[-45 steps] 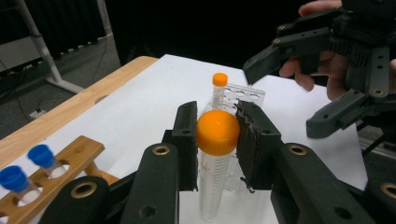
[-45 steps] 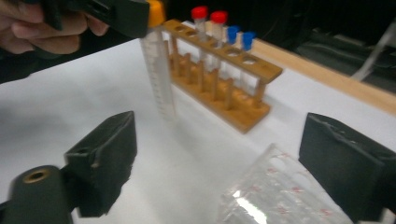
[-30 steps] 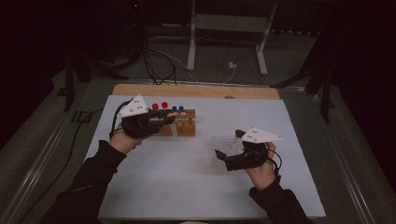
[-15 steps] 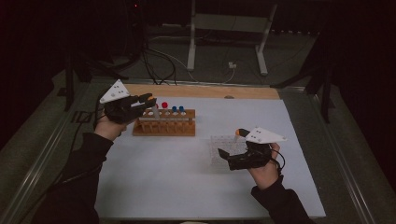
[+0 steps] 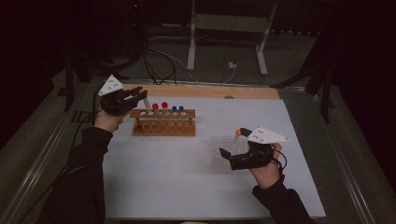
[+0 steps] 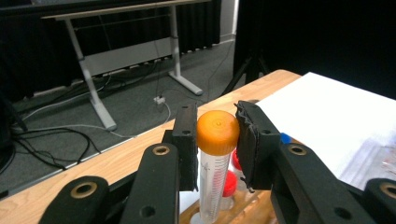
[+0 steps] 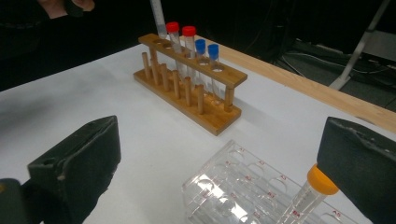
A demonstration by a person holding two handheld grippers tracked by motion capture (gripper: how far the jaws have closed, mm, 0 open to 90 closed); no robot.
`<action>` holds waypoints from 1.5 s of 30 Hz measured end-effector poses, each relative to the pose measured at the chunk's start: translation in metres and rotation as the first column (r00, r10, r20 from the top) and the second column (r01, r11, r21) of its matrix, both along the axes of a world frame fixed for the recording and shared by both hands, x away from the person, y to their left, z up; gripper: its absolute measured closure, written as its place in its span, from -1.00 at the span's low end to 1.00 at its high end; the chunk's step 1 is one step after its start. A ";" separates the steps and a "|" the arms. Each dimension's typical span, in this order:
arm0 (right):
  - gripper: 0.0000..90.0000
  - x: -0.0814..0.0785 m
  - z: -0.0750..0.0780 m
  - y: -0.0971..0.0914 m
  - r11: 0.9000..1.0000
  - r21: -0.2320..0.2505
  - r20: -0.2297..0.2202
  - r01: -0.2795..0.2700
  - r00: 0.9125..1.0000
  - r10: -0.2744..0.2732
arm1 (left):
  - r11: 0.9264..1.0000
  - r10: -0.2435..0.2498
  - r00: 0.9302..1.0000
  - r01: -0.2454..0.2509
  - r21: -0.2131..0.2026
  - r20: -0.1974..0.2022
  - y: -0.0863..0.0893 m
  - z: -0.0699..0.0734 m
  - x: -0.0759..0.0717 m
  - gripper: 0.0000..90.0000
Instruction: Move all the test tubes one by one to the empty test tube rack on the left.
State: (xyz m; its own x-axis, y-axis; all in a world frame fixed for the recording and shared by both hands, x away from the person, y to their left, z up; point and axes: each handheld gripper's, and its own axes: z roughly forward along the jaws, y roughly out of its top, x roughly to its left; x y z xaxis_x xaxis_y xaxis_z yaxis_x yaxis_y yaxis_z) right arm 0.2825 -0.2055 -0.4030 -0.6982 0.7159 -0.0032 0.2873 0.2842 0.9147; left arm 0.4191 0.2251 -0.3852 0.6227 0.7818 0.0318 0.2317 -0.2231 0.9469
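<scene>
Clamped in my left gripper [image 6: 217, 140] was the orange-capped tube [image 6: 215, 161], its pads pressing the cap from both sides while the tube's lower end stood at the left end of the wooden rack [image 5: 163, 122], beside the red-capped tubes [image 5: 159, 106] and blue-capped tubes [image 5: 177, 109]. My right gripper [image 7: 219, 168] hung with its jaws spread wide and nothing between them, low over the clear plastic rack [image 5: 226, 149], where a second orange-capped tube [image 7: 308, 193] stood near one jaw. My left hand [image 5: 108, 121] reached in from the rack's left end, my right hand [image 5: 267, 169] rested on the white sheet [image 5: 177, 182].
</scene>
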 end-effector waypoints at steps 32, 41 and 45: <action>-1.00 0.001 -0.001 0.000 1.000 -0.001 -0.013 -0.015 1.000 0.015 | 0.997 0.023 0.992 -0.014 0.071 -0.126 -0.013 -0.061 0.013 0.59; -1.00 0.001 -0.002 0.000 1.000 -0.002 -0.015 -0.018 1.000 0.018 | 0.996 0.028 0.990 -0.016 0.087 -0.137 -0.014 -0.063 0.013 0.59; -1.00 0.001 -0.002 0.000 1.000 0.001 -0.018 -0.019 1.000 0.019 | 0.995 0.028 0.989 -0.015 0.094 -0.144 -0.015 -0.062 0.014 0.59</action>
